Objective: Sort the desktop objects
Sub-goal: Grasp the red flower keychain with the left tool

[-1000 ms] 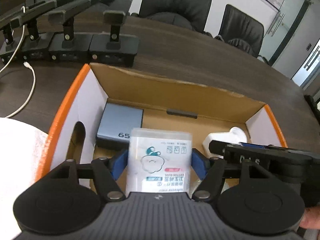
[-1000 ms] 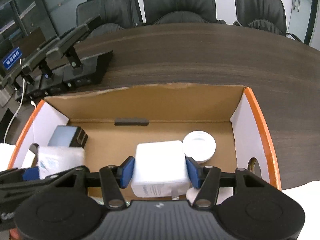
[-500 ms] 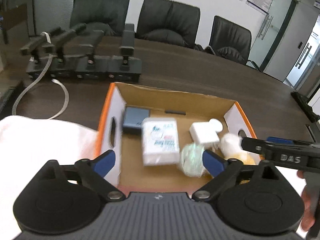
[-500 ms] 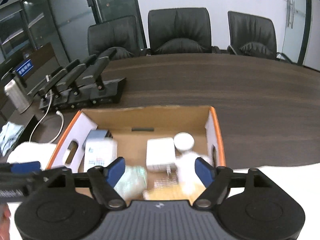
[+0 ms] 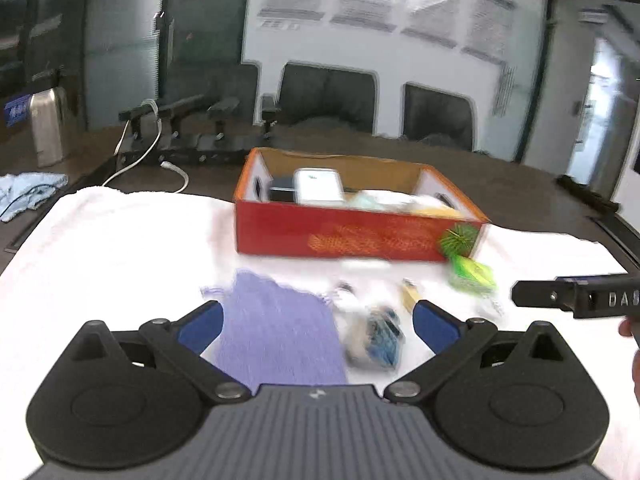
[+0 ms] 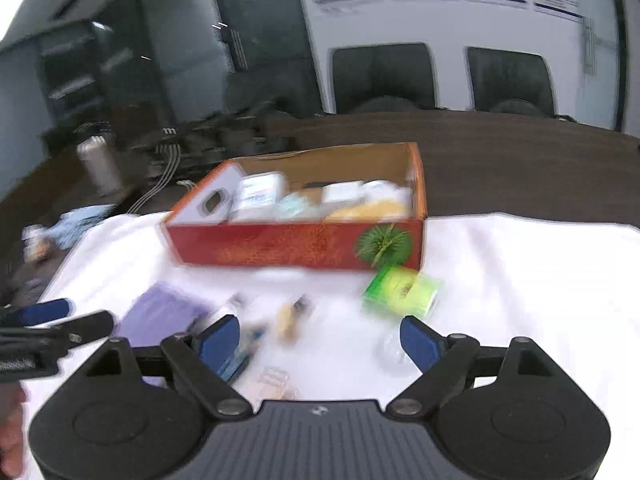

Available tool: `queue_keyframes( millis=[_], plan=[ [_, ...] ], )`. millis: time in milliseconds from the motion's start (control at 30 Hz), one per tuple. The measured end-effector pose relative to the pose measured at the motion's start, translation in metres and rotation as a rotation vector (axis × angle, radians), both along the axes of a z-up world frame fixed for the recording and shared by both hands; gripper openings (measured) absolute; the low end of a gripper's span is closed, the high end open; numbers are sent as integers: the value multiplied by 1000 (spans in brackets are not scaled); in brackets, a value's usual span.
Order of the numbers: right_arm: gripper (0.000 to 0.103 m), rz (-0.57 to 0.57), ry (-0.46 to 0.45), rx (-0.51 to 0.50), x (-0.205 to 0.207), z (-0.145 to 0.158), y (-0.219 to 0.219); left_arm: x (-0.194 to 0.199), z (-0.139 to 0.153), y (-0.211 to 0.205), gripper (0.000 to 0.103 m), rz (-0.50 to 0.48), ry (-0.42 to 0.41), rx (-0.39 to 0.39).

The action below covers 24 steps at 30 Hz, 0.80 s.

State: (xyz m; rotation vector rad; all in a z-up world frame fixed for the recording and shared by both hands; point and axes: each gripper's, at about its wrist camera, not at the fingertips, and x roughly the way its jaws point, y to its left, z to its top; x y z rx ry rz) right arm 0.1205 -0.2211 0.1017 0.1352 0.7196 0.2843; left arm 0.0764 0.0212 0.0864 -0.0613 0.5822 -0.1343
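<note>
Covering the near part of the desk [image 6: 520, 152], a white cloth [image 5: 120, 240] leaves bare room toward its left and right edges. Left tool [image 5: 316, 320] and right tool [image 6: 320, 338] both stand wide open, holding nothing. Toward the cloth's far edge sits the red box [image 5: 340, 236], already holding several items. Short of it lie a purple cloth [image 5: 276, 332], a green packet [image 6: 400, 290] and blurred small items; motion blur hides finer detail.

Both tongs, left [image 5: 316, 322] and right [image 6: 320, 340], hang level with jaws spread wide, gripping nothing.
</note>
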Motion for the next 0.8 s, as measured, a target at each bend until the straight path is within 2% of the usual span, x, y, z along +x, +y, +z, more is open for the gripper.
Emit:
queue_keyframes(
  millis=[133,300,467,533,567,600,633,700,733,800],
  plan=[
    [87,75,-90,-4,-81,-15,4,-76,-30,-18,103,-93,-55,36],
    [87,47,-207,-65,-161,-38,10,-128,-64,-31,103,-146,-11,15],
    [85,87,-256,-29,-193,-47,14,-131,-63,-26,103,-186,-28,0],
    [78,76,-260,-45,-193,-45,13,-119,-57,-30,103,-240,-54,-41],
    [77,65,-262,-54,-190,-44,12,-111,-56,-34,100,-275,-60,-64],
    [70,56,-261,-52,-186,-43,10,-105,-58,-39,97,-303,-50,-83],
    [59,46,-250,-46,-182,-42,7,-94,-61,-45,89,-323,-24,-102],
    [47,18,-206,-13,-168,-47,-2,-74,-70,-54,76,-335,36,-154],
    [46,2,-179,7,-161,-50,-7,-64,-74,-57,71,-337,71,-169],
    [46,-3,-141,61,-150,-56,-18,-49,-84,-62,54,-347,117,-187]
  ],
)
